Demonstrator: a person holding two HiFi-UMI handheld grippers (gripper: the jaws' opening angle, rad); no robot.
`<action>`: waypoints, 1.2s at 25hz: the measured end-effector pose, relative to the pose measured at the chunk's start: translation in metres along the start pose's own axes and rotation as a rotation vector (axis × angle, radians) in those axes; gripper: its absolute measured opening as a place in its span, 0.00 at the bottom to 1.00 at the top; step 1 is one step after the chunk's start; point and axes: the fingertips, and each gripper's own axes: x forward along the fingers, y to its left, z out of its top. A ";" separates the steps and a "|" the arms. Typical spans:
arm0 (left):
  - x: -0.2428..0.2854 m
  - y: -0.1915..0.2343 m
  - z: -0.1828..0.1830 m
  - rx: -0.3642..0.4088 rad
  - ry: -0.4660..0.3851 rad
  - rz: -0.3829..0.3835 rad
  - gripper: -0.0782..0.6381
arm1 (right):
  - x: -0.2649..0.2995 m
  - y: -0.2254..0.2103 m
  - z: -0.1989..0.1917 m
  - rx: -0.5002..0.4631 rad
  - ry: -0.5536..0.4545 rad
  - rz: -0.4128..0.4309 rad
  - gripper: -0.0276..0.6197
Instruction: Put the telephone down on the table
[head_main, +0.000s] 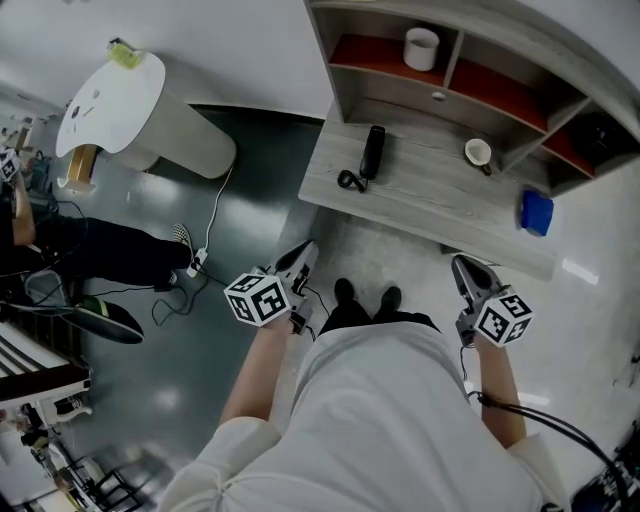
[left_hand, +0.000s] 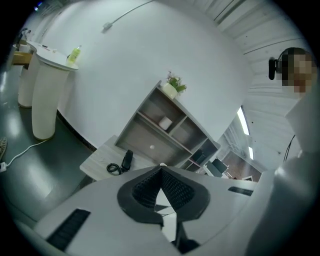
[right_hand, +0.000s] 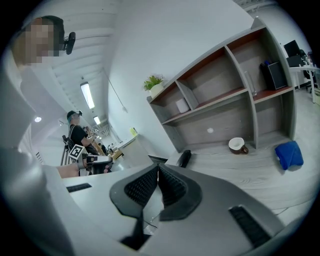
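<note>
A black telephone handset (head_main: 372, 152) with a coiled cord (head_main: 350, 181) lies on the grey wooden table (head_main: 420, 205), near its left end. It also shows small in the left gripper view as the handset (left_hand: 127, 160) and in the right gripper view as the handset (right_hand: 184, 158). My left gripper (head_main: 304, 253) hangs well short of the table, over the floor, jaws shut with nothing between them (left_hand: 161, 170). My right gripper (head_main: 466, 268) is held near the table's front edge, likewise shut and empty (right_hand: 157, 169).
A shelf unit (head_main: 480, 70) stands on the table's back with a white cup (head_main: 421, 48). A brown-and-white mug (head_main: 479, 152) and a blue cloth (head_main: 536, 212) lie on the table's right. A white cylinder-shaped stand (head_main: 140, 110) and floor cables (head_main: 200, 262) are at left.
</note>
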 end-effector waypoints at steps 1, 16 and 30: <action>-0.003 0.000 0.004 0.009 -0.003 -0.004 0.12 | 0.001 0.002 0.001 -0.002 -0.005 -0.004 0.07; -0.004 0.017 0.011 0.104 0.064 -0.039 0.12 | 0.026 0.029 0.005 -0.043 -0.030 -0.045 0.07; 0.007 0.030 0.014 0.112 0.099 -0.067 0.12 | 0.047 0.040 0.005 -0.051 -0.025 -0.055 0.07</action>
